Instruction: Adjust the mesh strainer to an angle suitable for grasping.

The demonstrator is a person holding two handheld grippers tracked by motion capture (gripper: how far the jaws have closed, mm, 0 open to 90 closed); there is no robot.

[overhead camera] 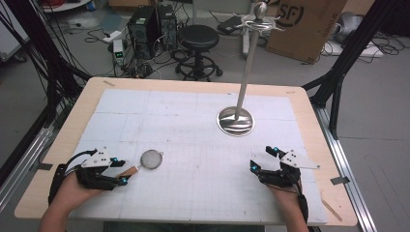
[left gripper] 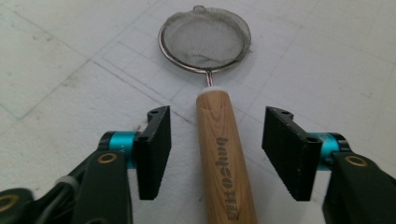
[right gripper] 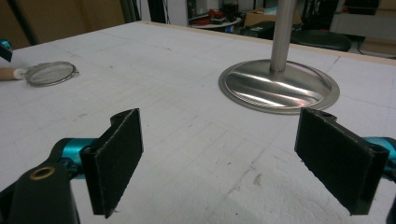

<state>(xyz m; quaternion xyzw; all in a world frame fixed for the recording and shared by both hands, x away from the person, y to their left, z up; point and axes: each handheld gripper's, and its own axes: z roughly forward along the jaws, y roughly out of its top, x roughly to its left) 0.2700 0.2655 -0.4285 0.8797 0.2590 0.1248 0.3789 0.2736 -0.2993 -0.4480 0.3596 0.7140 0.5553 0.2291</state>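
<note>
- Between the left gripper (left gripper: pixel 212 154) jaws lies the strainer's wooden handle (left gripper: pixel 224 158), not yet pinched, gaps on both sides.
- Handle runs along the jaws; the strainer (overhead camera: pixel 151 158) mesh points ahead, on the table (overhead camera: pixel 193 87).
- Right gripper (right gripper: pixel 219 158) gapes, holding nothing, well apart.

Your small strainer (left gripper: pixel 205 39) lies flat on the desk's white mat near the front left corner: round steel mesh bowl, printed wooden handle (left gripper: pixel 224 158) pointing toward the front edge.
</note>
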